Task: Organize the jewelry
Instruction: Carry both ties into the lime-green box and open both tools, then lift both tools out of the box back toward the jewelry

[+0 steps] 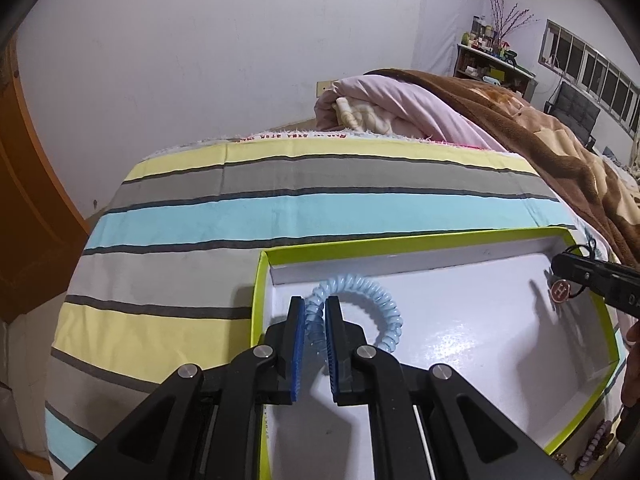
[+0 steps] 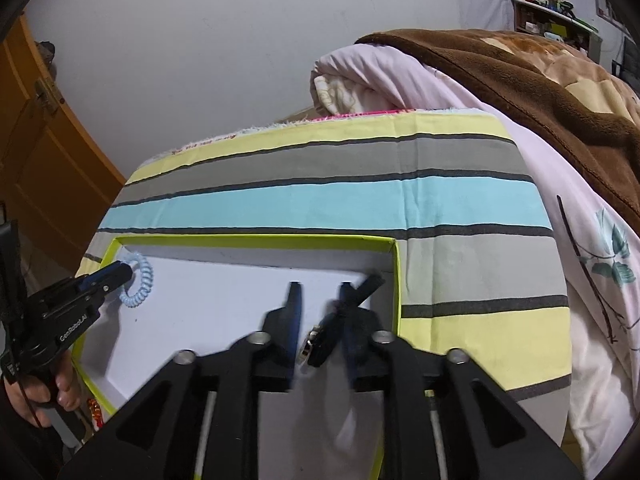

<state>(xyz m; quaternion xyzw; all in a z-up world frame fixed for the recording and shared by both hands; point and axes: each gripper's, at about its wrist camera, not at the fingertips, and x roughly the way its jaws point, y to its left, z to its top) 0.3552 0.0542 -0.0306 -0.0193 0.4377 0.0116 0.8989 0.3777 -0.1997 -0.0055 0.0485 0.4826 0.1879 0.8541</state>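
Inside the green-rimmed box (image 1: 500, 234) on the striped bed cover (image 1: 280, 216), your left tool (image 1: 319, 312) has its blue pads closed on the pale blue coil bracelet (image 1: 384, 300), which hangs low at the box's left end, and I cannot tell whether it touches the white floor. Your right tool (image 2: 318, 300) is at the far right corner, its fingers a little apart, with a dark cord piece carrying a round red charm (image 1: 561, 291) caught against one finger; motion blur keeps me from saying how firmly it is held. Judging by this, both pieces are at the box but neither is released, so the setting down is left. More remains outside: a purple bead string (image 1: 592, 446) and something orange (image 2: 94, 410) lie just beyond the near rim. The heaped brown blanket (image 2: 520, 76) and pink quilt (image 1: 400, 96) sit well apart; the low rim is your only obstacle.
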